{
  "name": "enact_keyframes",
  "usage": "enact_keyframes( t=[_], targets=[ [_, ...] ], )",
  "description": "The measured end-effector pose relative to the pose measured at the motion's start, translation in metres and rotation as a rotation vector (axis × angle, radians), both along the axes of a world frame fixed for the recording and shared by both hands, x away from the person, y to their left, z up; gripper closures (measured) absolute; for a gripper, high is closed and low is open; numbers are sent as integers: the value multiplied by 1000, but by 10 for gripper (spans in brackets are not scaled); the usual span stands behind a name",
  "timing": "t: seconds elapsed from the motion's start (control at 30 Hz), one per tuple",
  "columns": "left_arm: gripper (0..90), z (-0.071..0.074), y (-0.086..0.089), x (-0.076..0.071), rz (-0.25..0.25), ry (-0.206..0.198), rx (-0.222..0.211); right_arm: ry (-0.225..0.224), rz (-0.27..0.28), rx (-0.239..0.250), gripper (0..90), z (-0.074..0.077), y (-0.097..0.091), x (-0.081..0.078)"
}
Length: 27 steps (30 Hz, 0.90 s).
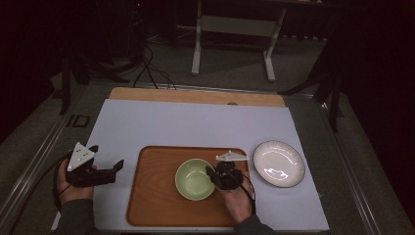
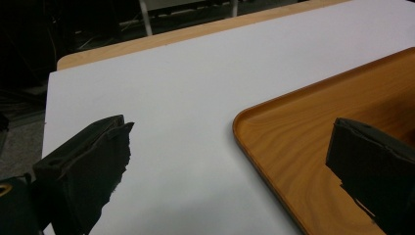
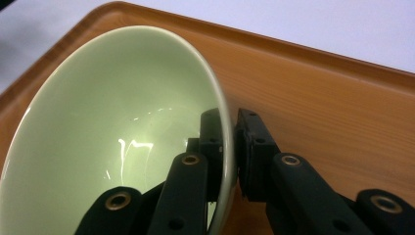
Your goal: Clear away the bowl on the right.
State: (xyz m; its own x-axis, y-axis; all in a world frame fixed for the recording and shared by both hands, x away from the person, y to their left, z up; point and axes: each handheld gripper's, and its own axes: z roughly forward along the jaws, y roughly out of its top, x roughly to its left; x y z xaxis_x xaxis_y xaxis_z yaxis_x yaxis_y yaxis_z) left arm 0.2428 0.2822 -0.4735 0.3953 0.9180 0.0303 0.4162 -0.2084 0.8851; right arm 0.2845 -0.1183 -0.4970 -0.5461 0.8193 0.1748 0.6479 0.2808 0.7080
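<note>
We have the right tongs (image 3: 229, 142) clamped on the rim of the green bowl (image 1: 194, 178), one jaw inside and one outside, and the bowl sits on the wooden tray (image 1: 151, 196). The left tongs (image 1: 117, 166) hang apart beside the tray's left edge, holding nothing. We judge the grasp done; whether the bowl is bound for the white plate (image 1: 279, 163) on the bench (image 1: 195, 122) we cannot tell.

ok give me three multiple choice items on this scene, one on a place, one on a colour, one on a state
1. Where does the white round plate lie?
A. on the tray
B. on the white sheet, right of the tray
C. on the floor

2. What colour is the round ceramic bowl?
A. pale green
B. red
C. black

3. How is the right gripper?
A. wide open
B. shut on the bowl's rim
C. shut on the plate

B: it lies beside the brown wooden tray.
A: its glaze is green.
B: one jaw inside, one outside the wall.
</note>
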Motion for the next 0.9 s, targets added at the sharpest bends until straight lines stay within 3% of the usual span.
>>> enact_keyframes(
  t=[0.63,0.9],
  targets=[
    [26,-1,0,0,1,3,4,19,-23,-9,827,-14,3,7],
    [25,-1,-1,0,1,5,6,31,-7,4,824,-16,6,8]
  ],
)
